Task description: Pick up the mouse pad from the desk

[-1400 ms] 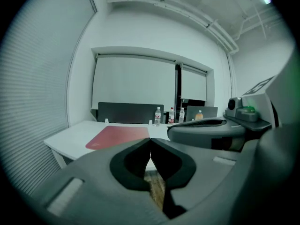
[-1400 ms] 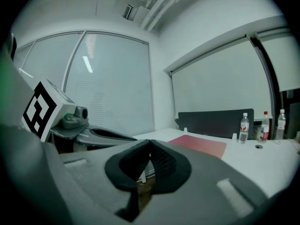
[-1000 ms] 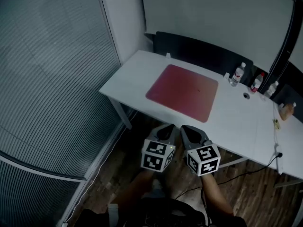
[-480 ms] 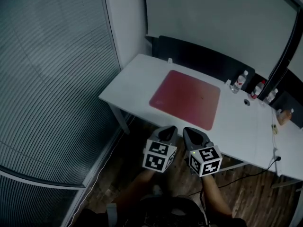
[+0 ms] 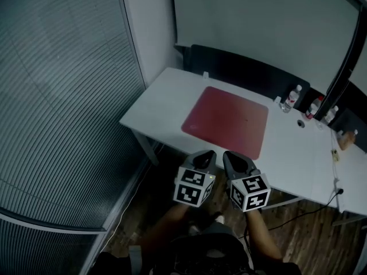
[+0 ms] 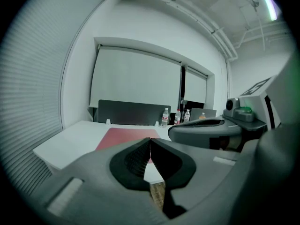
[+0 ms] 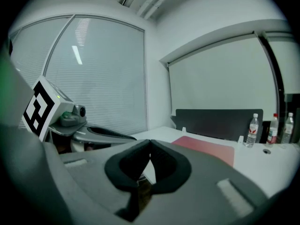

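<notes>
One red mouse pad (image 5: pixel 226 122) lay flat near the middle of the white desk (image 5: pixel 157 105), its near edge close to the desk's front edge and its far edge short of the one dark panel (image 5: pixel 246 70) that stood along the back of the desk. Two grippers were in the head view, side by side in front of the desk and above the wooden floor (image 5: pixel 298 239), well apart from the pad. The left gripper (image 5: pixel 205 155) had its two jaws pressed together with nothing between them, as its own view showed (image 6: pixel 150 146). The right gripper (image 5: pixel 231 156) was likewise closed and empty (image 7: pixel 150 149). Each carried one cube with square markers, two cubes in all. Three clear bottles (image 5: pixel 293 98) stood to the right of the pad near the back of the desk, and one small orange-brown item (image 5: pixel 346 140), too small to identify, sat further right. One window blind (image 5: pixel 57 96) filled the left side.
</notes>
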Motion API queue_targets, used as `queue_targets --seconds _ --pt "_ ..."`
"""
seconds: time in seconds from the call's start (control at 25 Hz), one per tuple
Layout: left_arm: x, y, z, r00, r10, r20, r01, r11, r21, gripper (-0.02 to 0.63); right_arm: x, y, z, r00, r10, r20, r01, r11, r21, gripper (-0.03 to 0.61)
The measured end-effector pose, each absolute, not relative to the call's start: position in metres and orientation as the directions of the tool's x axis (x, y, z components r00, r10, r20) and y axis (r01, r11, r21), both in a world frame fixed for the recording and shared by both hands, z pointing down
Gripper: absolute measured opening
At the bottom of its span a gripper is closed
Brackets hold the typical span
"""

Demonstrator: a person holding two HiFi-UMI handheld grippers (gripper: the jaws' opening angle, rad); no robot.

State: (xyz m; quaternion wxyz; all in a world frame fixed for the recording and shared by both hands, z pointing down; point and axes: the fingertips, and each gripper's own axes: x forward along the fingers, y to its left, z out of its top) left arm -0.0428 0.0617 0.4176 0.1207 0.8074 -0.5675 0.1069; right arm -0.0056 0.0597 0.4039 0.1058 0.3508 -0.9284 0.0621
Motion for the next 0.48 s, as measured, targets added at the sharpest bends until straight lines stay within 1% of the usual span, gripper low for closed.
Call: queue_targets --seconds 0.48 --pt "-0.053 -0.005 0.427 0.305 -0.893 0.33 -0.951 -0.306 0.051 0.006 -0.017 -0.009 0.412 -0.754 -0.619 0.222 -0.643 0.764 -0.055 0.002"
